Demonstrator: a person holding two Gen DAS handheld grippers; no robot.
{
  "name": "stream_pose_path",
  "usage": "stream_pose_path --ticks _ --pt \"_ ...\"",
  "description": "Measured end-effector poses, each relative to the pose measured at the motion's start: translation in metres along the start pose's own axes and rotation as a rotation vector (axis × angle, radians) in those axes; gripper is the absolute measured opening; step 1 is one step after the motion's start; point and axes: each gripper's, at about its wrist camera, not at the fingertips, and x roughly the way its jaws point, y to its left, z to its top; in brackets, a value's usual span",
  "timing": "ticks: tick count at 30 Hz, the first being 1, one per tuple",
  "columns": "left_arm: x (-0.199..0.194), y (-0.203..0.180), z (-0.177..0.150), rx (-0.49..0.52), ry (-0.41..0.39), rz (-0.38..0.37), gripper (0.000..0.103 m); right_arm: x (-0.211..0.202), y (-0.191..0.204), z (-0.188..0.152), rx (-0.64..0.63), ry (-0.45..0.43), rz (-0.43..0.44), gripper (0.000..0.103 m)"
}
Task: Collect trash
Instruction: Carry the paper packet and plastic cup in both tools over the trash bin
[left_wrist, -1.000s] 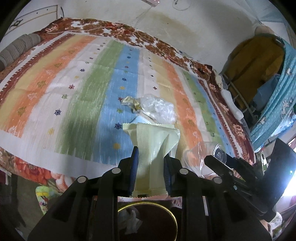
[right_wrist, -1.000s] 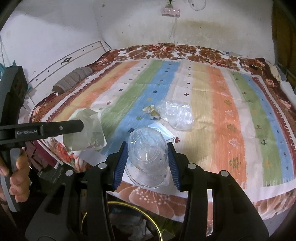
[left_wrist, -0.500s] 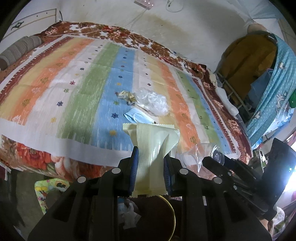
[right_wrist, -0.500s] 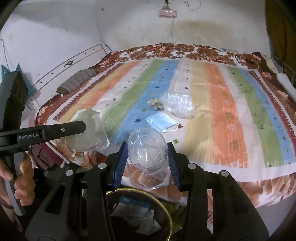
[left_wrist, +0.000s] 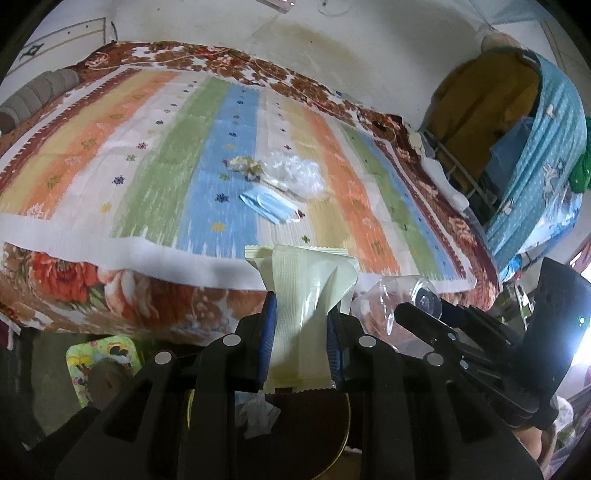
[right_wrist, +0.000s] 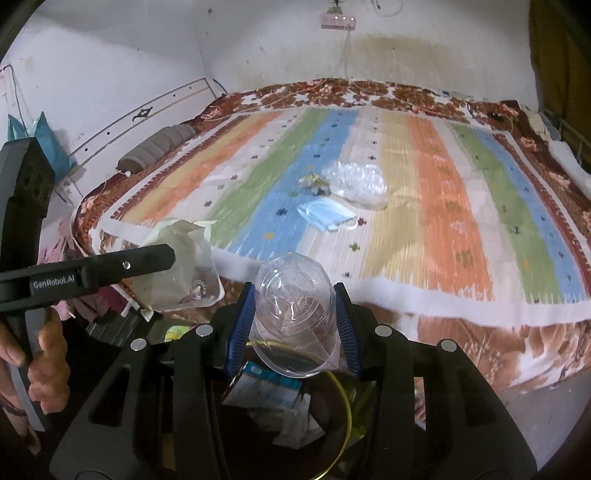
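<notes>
Both grippers have been drawing back from the striped bedspread (right_wrist: 424, 206) and now hang over the dark bin (right_wrist: 332, 424) beside the bed. The left gripper (left_wrist: 301, 332) is pinching a pale yellow wrapper (left_wrist: 306, 291); the right gripper (right_wrist: 293, 325) is clamping a clear plastic cup (right_wrist: 291, 314). Release appears next. A blue face mask (right_wrist: 325, 214), crumpled clear plastic (right_wrist: 358, 181) and a small scrap (right_wrist: 314, 182) are lying farther off, mid-bed, uncollected.
</notes>
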Motion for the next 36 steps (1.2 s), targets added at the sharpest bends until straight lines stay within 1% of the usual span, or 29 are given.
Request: stream_pose_path --ticks 7,11,13,18,21,26,29,36 --pt "-0.003 0.0 -0.018 -0.007 0.01 -0.007 0.025 -0.001 0.0 -0.022 0.026 0.039 0.01 0.04" --pt "-0.001 0.0 -0.029 -0.014 0.026 0.027 0.025 -0.001 0.003 -0.033 0.028 0.056 0.015 0.04" --pt "0.002 0.001 -0.036 -0.024 0.047 0.025 0.025 -0.001 0.005 -0.038 0.025 0.062 0.013 0.04" --pt "0.004 0.001 -0.046 -0.031 0.062 0.029 0.025 0.002 0.009 -0.049 0.026 0.091 0.003 0.04" --pt "0.007 0.001 -0.051 -0.029 0.081 0.054 0.025 0.008 0.01 -0.057 0.035 0.128 0.005 0.041" --pt "0.018 0.005 -0.06 -0.055 0.141 0.098 0.025 0.018 0.005 -0.06 0.062 0.178 -0.007 0.041" --pt "0.023 0.008 -0.062 -0.065 0.165 0.125 0.025 0.027 0.002 -0.063 0.075 0.224 -0.015 0.041" --pt "0.035 0.012 -0.066 -0.093 0.205 0.138 0.025 0.046 -0.002 -0.069 0.086 0.305 -0.025 0.041"
